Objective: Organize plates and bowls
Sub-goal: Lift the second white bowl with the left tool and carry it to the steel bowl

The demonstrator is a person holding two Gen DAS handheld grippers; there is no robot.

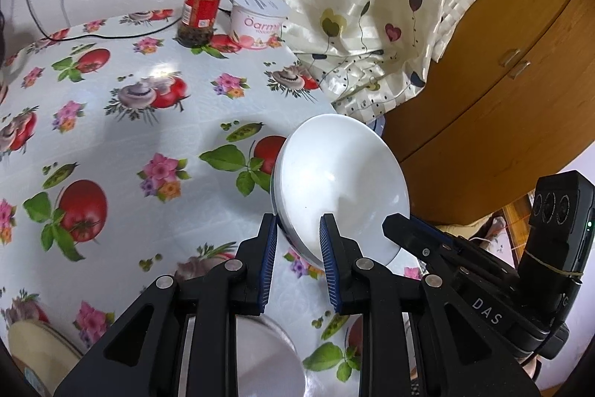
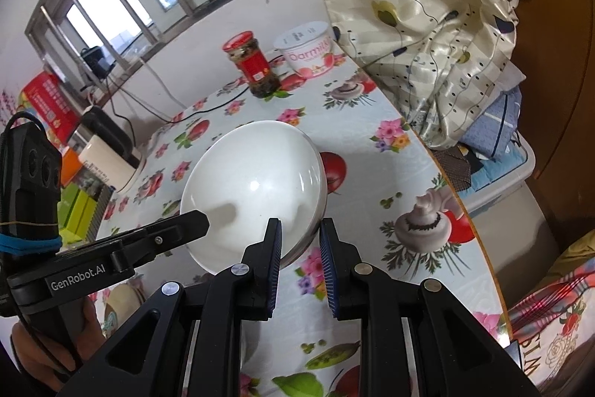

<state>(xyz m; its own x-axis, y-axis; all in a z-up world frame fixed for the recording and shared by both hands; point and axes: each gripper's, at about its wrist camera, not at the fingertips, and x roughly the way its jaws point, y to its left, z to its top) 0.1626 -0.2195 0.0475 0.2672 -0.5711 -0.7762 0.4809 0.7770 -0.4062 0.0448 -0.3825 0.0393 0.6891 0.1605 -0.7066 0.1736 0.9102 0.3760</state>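
Note:
A white plate (image 1: 342, 181) is held tilted above the floral tablecloth (image 1: 111, 121). My left gripper (image 1: 299, 226) is shut on its near rim, one finger on each side. My right gripper (image 2: 299, 229) grips the opposite rim of the same plate (image 2: 253, 181), and its fingers show at the plate's right edge in the left wrist view. A second pale plate or bowl (image 1: 267, 356) lies on the table under my left gripper, mostly hidden. A beige dish edge (image 1: 33, 352) shows at the lower left.
A red-lidded jar (image 1: 200, 8) and a yogurt tub (image 1: 256, 21) stand at the table's far side, with a black cable. A curtain (image 1: 372, 6) and wooden cabinet (image 1: 502, 62) are to the right. A kettle-like appliance (image 2: 108, 151) and boxes sit left.

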